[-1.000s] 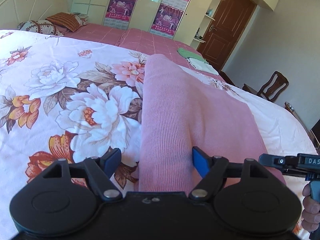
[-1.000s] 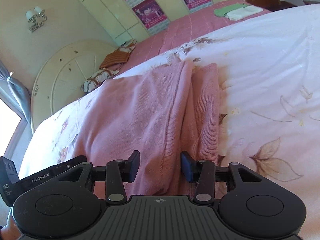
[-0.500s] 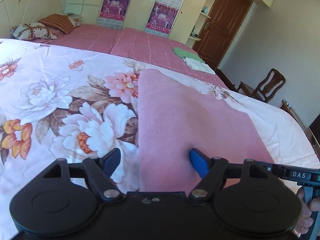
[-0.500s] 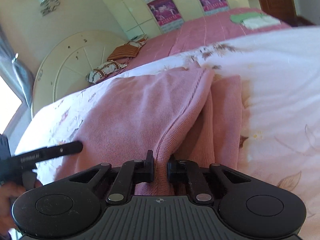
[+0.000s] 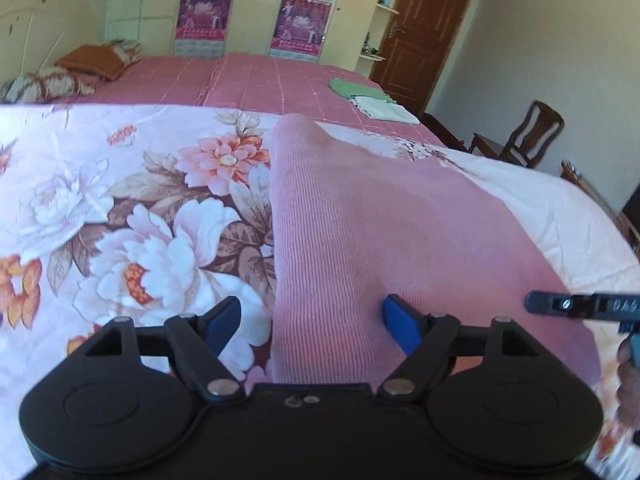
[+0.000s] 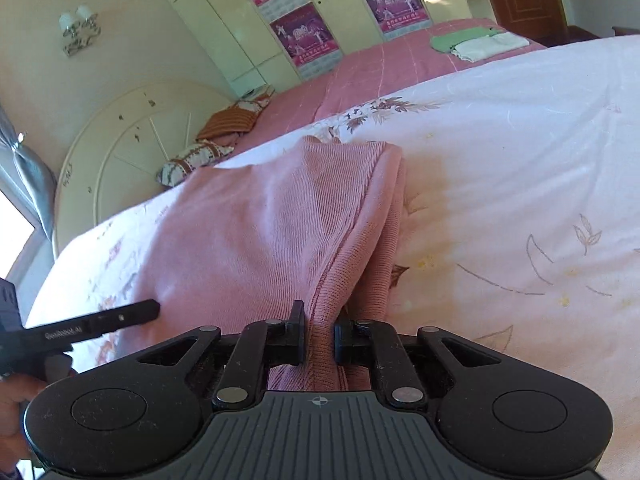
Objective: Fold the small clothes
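Note:
A pink ribbed knit garment [image 5: 380, 232] lies folded lengthwise on the floral quilt [image 5: 120, 208]. My left gripper [image 5: 312, 324] straddles its near left edge. Its jaws are opening: one blue pad [image 5: 224, 320] is over the quilt, the other [image 5: 400, 328] rests on the cloth, and neither squeezes. In the right wrist view my right gripper [image 6: 320, 336] is shut on a raised seamed edge of the garment [image 6: 260, 232], which bunches up between the black pads. Each gripper's tip shows at the other view's side: the right gripper [image 5: 560, 304] and the left gripper [image 6: 120, 320].
A green folded cloth [image 5: 356, 90] and a white folded cloth [image 5: 384, 110] lie on the pink bedspread [image 5: 240, 80] beyond. Pillows [image 5: 80, 68] sit by the round headboard [image 6: 120, 152]. A wooden chair [image 5: 528, 136] and a door [image 5: 420, 32] stand to the right of the bed.
The right jaws closed on the garment's seamed edge and pulled it up into a ridge. The left gripper shifted sideways along the near edge, and its jaws narrowed a little, then widened.

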Tool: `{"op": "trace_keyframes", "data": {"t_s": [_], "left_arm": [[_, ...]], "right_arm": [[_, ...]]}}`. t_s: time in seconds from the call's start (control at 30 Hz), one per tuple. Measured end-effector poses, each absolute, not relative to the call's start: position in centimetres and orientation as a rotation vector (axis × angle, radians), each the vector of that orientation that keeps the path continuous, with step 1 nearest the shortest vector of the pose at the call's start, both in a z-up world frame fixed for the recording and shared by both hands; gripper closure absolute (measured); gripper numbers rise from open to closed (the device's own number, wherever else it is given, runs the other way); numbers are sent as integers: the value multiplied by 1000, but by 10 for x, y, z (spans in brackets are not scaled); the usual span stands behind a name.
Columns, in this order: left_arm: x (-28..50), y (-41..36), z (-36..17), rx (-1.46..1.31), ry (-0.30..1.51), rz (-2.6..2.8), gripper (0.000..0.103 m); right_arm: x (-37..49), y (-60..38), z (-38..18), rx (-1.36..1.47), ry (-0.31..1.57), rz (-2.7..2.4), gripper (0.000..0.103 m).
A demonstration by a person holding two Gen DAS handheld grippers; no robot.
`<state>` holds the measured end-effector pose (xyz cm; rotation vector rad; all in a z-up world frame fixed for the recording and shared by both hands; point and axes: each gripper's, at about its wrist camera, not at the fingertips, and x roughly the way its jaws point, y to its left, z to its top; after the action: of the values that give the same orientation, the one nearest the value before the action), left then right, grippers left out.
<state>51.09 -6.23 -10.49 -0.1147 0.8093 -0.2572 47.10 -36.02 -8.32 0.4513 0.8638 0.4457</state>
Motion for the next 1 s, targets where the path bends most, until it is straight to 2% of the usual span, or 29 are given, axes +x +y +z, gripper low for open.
{"op": "trace_keyframes", "data": {"t_s": [0.03,0.13,0.23,0.27,0.3,0.33,0.37,0.43,0.57,0.6,0.63,0.7,0.73,0.8,0.87,0.9,0.93,1.0], "left_arm": [[511,-63,-104,-99,805,-264,22],[513,-60,-101,-59,798,-269,21],[517,-58,-103,2,785,-266,11],[519,-56,-103,-11,794,-272,10],[521,-54,-101,-34,811,-280,14],[521,-51,-94,-64,813,-292,26],[520,-50,-86,-86,789,-303,32],[525,-51,-74,-74,733,-297,34],[567,-61,-80,-69,775,-265,34],[578,-63,-87,-69,799,-248,30],[587,-64,-94,-59,820,-230,19],[598,-65,-111,-27,847,-194,6],[600,-63,-116,-35,846,-195,2],[602,-60,-118,-49,847,-189,1],[597,-59,-111,-60,853,-193,9],[591,-58,-104,-77,847,-214,23],[579,-56,-95,-87,830,-246,29],[550,-59,-82,-52,802,-295,28]], "right_arm": [[471,-363,-82,464,869,443,89],[467,-373,-82,514,879,450,89],[455,-381,-79,533,854,439,89],[454,-381,-81,527,863,440,89],[453,-379,-84,505,877,437,89],[453,-378,-83,486,876,439,89],[453,-380,-79,485,865,436,89],[454,-390,-68,501,802,406,89],[483,-389,-57,471,737,377,89],[490,-384,-56,437,714,372,89],[496,-379,-56,412,700,367,89],[513,-366,-65,342,733,374,89],[522,-358,-74,285,776,365,89],[529,-350,-85,204,783,360,90],[533,-352,-87,212,802,351,90],[531,-353,-85,221,810,342,90],[525,-355,-79,225,808,335,89],[503,-361,-66,260,774,380,89]]}}
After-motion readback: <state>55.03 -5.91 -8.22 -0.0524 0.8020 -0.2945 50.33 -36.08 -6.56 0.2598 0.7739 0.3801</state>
